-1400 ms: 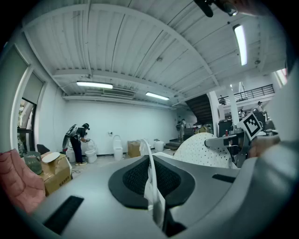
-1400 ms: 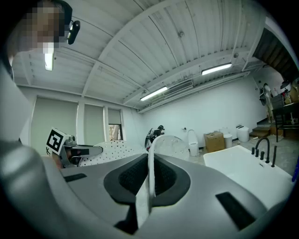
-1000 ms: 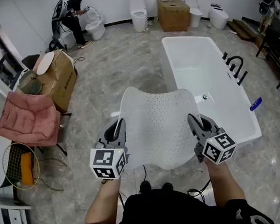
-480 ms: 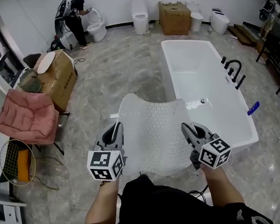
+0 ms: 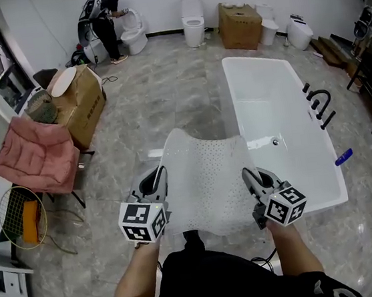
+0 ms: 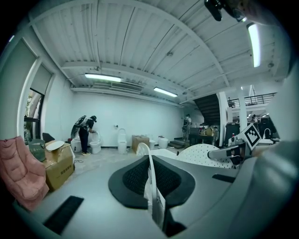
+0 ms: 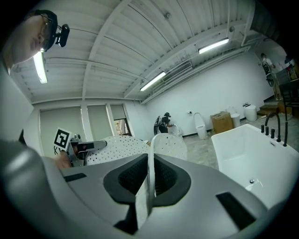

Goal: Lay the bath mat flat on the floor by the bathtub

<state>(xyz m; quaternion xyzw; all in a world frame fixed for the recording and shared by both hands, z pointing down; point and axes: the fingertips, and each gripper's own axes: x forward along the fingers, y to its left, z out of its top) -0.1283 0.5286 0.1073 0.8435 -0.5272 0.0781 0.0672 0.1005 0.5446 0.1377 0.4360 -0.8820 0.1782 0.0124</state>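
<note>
Above the grey marbled floor [image 5: 167, 106], just left of the white bathtub [image 5: 268, 107], the perforated white bath mat [image 5: 207, 182] is held up off the ground. The left gripper [image 5: 155, 178] and right gripper [image 5: 252, 178] each pinch a near edge of it between closed jaws. Toilets [image 5: 192, 16] line the far wall. Print on the cardboard box [image 5: 83, 103] is too small to read.

Head view steeply down, gripper views level, sharing bath mat [image 5: 207, 182]
</note>
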